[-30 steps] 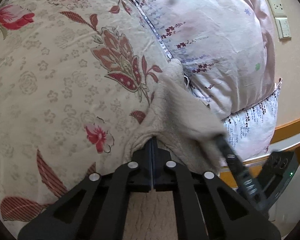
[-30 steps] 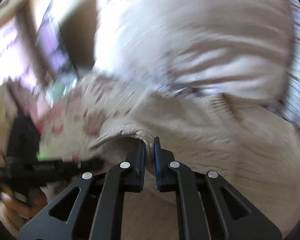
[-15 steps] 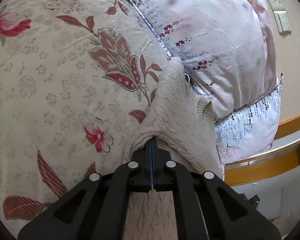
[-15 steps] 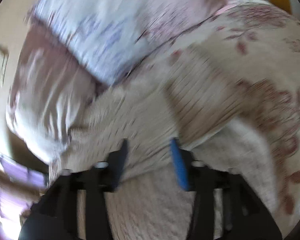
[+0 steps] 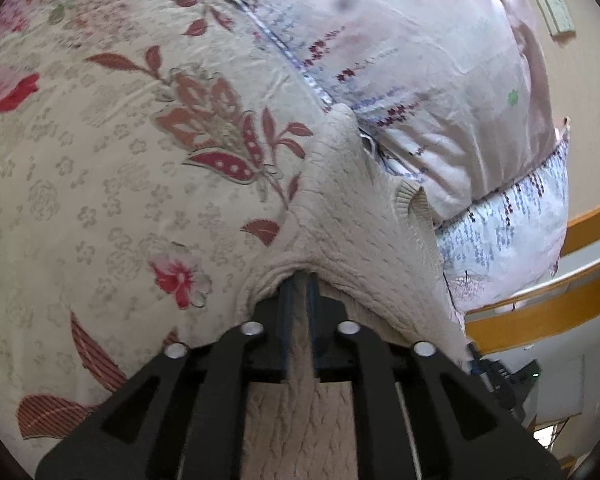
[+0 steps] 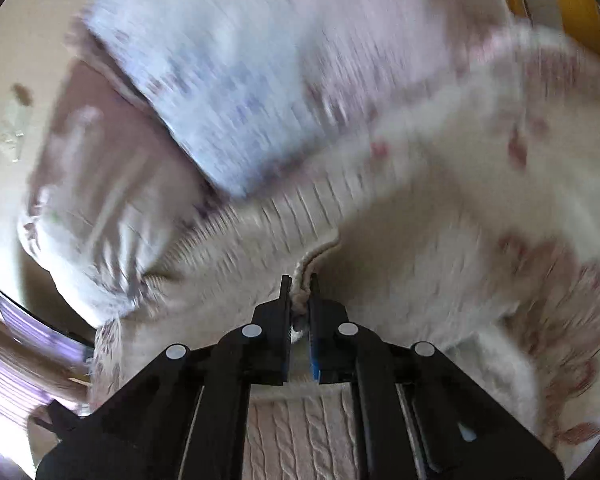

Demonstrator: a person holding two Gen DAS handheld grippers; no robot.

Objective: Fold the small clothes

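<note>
Garment: cream cable-knit sweater [image 5: 352, 232], spread on the floral bedspread [image 5: 100, 168], far end up against the pink pillow [image 5: 420, 60] and the pale blue pillow [image 5: 512, 232].
Left hand-held gripper [image 5: 300, 284]: jaws nearly together with a thin gap, knit bunched over the tips; looks pinched on a fold of the sweater's near edge.
Right hand-held gripper [image 6: 300, 286]: jaws close, clamped on a corded edge of the sweater [image 6: 320, 248]; view heavily smeared by motion.
Done so far: both edges gripped; the sweater lies mostly on the bed, ribbed hem showing near the pillows; no finished fold visible.
Step in hand: probably carrying a gripped edge across to form a fold, judged from the blur on the right side.
Left to do: lay the edge over, flatten, complete remaining folds; sleeves not visible, state unknown.
Risk: loose knit may slip from the narrow pinch or drag the bedspread.
</note>
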